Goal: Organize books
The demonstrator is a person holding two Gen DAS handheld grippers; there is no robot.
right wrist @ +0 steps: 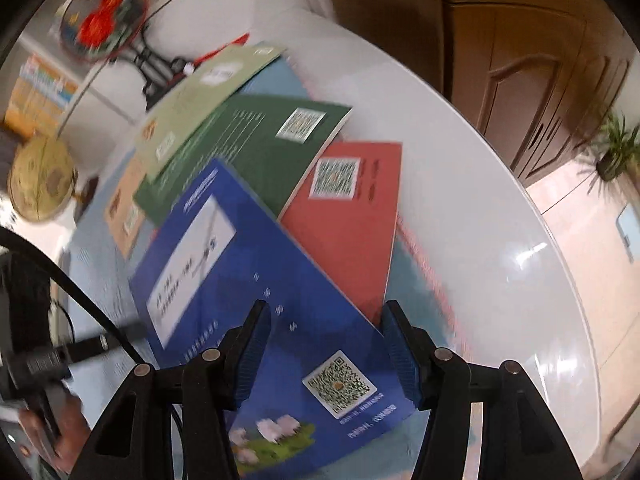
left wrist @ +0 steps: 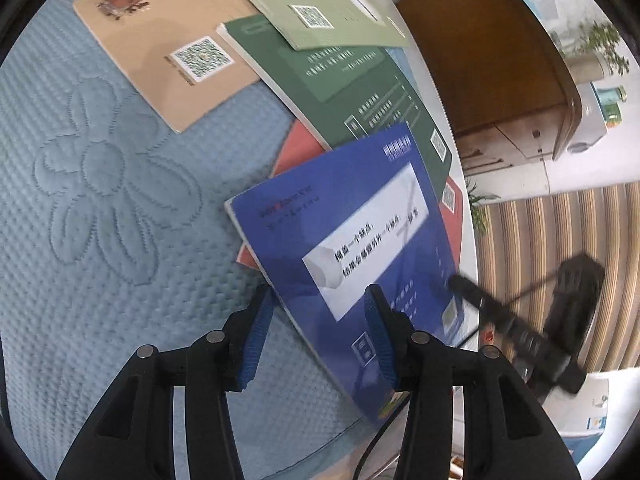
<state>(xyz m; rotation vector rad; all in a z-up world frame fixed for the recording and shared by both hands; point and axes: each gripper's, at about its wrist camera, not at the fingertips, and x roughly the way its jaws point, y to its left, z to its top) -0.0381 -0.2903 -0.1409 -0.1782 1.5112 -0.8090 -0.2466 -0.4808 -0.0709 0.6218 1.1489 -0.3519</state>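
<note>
Five books are seen fanned out on a blue quilted mat (left wrist: pixel 120 240) on the round white desk (right wrist: pixel 500 240).
The blue book (left wrist: pixel 360 220) lies topmost, overlapping the red book (right wrist: pixel 352 216) and dark green book (left wrist: pixel 340 92). The fingers of the left gripper (left wrist: pixel 316 336) and the right gripper (right wrist: pixel 324 352) are held apart above it, nothing clamped.

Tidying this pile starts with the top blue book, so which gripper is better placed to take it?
Probably the left gripper: its open fingers straddle the blue book at its edge. The right gripper hovers open over the cover.
</note>
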